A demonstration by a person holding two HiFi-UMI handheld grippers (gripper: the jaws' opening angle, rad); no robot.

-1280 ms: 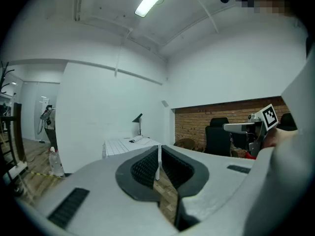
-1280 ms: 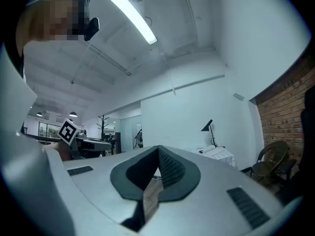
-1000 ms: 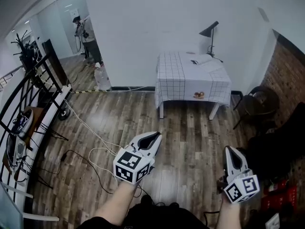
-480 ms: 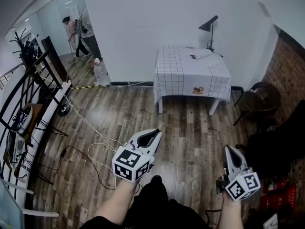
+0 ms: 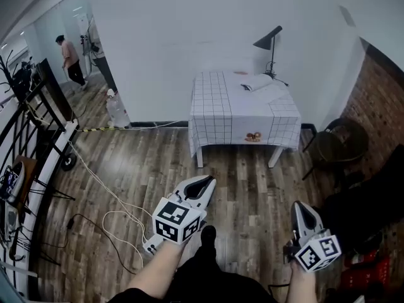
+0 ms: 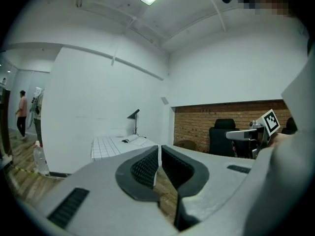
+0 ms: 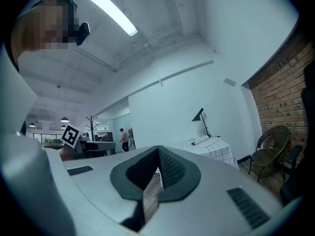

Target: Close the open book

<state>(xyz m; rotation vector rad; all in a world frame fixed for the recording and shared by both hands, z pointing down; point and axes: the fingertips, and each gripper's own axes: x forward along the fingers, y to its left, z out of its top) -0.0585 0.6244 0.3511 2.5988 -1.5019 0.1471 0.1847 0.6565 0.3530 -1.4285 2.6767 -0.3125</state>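
Open book sits on the checkered tabletop by the lamp, well away from left gripper and right gripper. Both sets of jaws are together with nothing in them.

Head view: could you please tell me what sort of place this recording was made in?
Probably an office or studio room: a wood-plank floor, a brick wall, and a table with a checked cloth carrying an open book and a desk lamp.
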